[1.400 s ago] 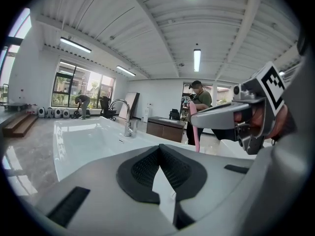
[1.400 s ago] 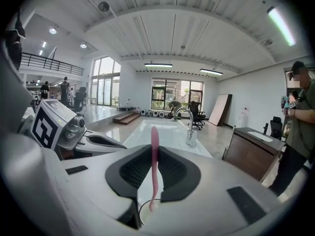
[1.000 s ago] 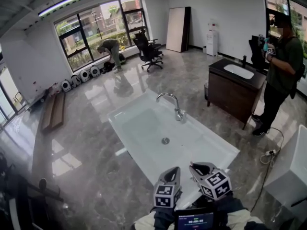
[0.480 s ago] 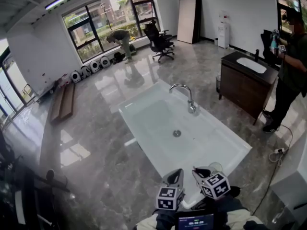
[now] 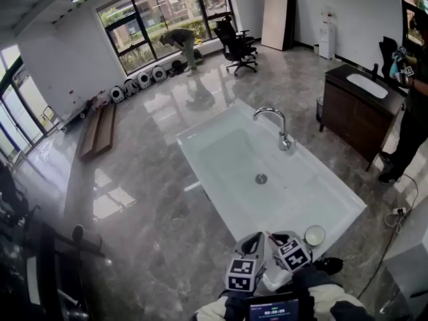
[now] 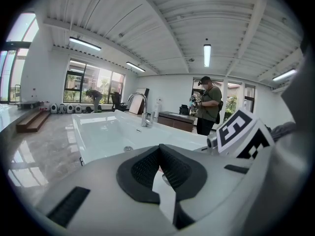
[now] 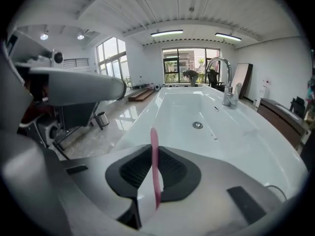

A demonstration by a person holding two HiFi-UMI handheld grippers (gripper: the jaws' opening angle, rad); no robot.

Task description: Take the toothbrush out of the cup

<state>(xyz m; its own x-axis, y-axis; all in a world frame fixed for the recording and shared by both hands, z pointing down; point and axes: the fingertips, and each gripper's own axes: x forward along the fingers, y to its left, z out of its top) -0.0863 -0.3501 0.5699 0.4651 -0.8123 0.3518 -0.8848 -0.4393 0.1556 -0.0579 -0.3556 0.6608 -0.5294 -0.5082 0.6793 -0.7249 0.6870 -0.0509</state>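
A pink toothbrush (image 7: 154, 166) stands upright between the pads of my right gripper (image 7: 153, 151), which is shut on its handle. In the head view that gripper (image 5: 273, 238) hangs over the near rim of the white sink (image 5: 200, 159), just left of a white cup (image 5: 314, 235) on the near right corner. Only a small pink end of the toothbrush (image 5: 269, 234) shows there. My left gripper (image 5: 257, 241) is close beside the right one; its pads (image 6: 142, 168) meet with nothing held. The right gripper's marker cube (image 6: 243, 134) shows in the left gripper view.
A chrome tap (image 5: 275, 122) and a drain (image 5: 261, 178) are in the sink. A dark vanity (image 5: 361, 109) and a standing person (image 5: 411, 105) are at the right. A second person (image 5: 182, 42) bends by the windows near an office chair (image 5: 239, 45). Wooden planks (image 5: 99, 129) lie at the left.
Both grippers have sunk toward the sink's near rim, the right one more, still holding the toothbrush. The head view has shifted, and the cup now shows beside the right gripper.
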